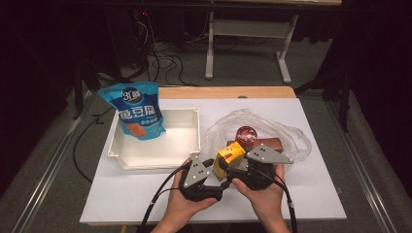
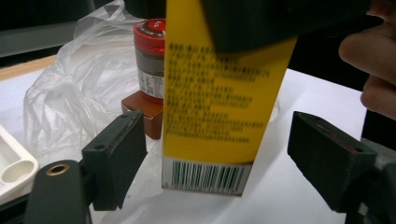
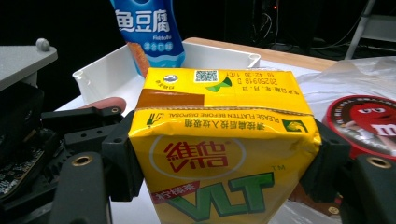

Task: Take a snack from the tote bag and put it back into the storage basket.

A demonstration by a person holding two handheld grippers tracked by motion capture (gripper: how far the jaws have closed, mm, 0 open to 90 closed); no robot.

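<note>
**Yellow drink carton held between two hand-held grippers**

The right hand-held gripper (image 3: 224, 163) clamps a yellow cardboard drink carton with green and red lettering (image 3: 219, 140), one black jaw pressed against each of its side faces. In the high view the carton (image 1: 230, 154) sits just above the white worktop (image 1: 311, 189), near its front middle, between the two hands.

The left hand-held gripper (image 2: 219, 154) is spread wide: its jaws stand on either side of the carton's lower end (image 2: 210, 140) with clear gaps, touching nothing. The barcode edge of the carton lies between them.

Just behind the carton stands a small red-lidded jar with a printed label (image 2: 150, 60), resting on a flat brown box (image 2: 144, 114), both lying on a crumpled clear plastic bag (image 2: 79, 88) at the right of the worktop.

To the left lies a shallow white plastic tray (image 1: 187, 145). A blue snack pouch with white characters (image 1: 136, 109) leans upright in its far left corner, rising above the rim.
</note>
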